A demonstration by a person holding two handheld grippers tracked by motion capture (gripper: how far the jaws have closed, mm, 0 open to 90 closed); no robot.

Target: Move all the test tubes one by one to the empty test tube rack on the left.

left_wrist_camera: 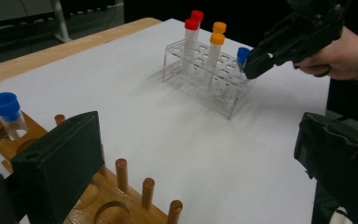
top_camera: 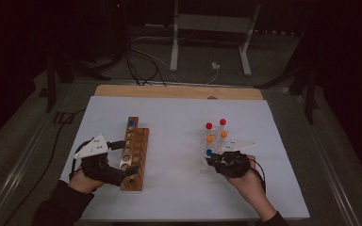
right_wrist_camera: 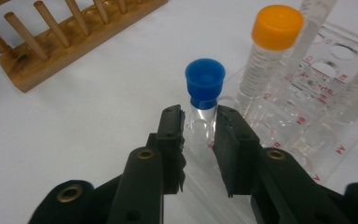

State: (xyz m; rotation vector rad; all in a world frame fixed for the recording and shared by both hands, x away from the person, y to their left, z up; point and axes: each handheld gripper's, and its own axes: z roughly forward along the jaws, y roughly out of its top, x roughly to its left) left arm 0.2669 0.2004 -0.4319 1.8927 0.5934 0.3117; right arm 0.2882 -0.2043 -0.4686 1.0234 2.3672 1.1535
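A clear plastic rack (top_camera: 202, 165) (left_wrist_camera: 205, 79) (right_wrist_camera: 317, 140) on the right holds two red-capped tubes (top_camera: 222, 122), two orange-capped tubes (right_wrist_camera: 272, 42) and a blue-capped tube (top_camera: 209, 152) (left_wrist_camera: 242, 55) (right_wrist_camera: 205, 86). My right gripper (top_camera: 214, 160) (left_wrist_camera: 249, 65) (right_wrist_camera: 199, 126) is shut on the blue-capped tube just below its cap, and the tube stands upright in the rack. On the left a wooden rack (top_camera: 134, 155) (left_wrist_camera: 121, 205) (right_wrist_camera: 74, 32) holds another blue-capped tube (top_camera: 131, 123) (left_wrist_camera: 7, 112) at its far end. My left gripper (top_camera: 126, 157) (left_wrist_camera: 196, 154) stands wide open beside the wooden rack, with nothing between its jaws.
Both racks stand on a white sheet (top_camera: 174, 141) over a wooden table (top_camera: 179, 92). The wooden rack has several free holes and a row of pegs (left_wrist_camera: 147, 191). Cables and a metal stand (top_camera: 212, 42) lie on the floor beyond the table.
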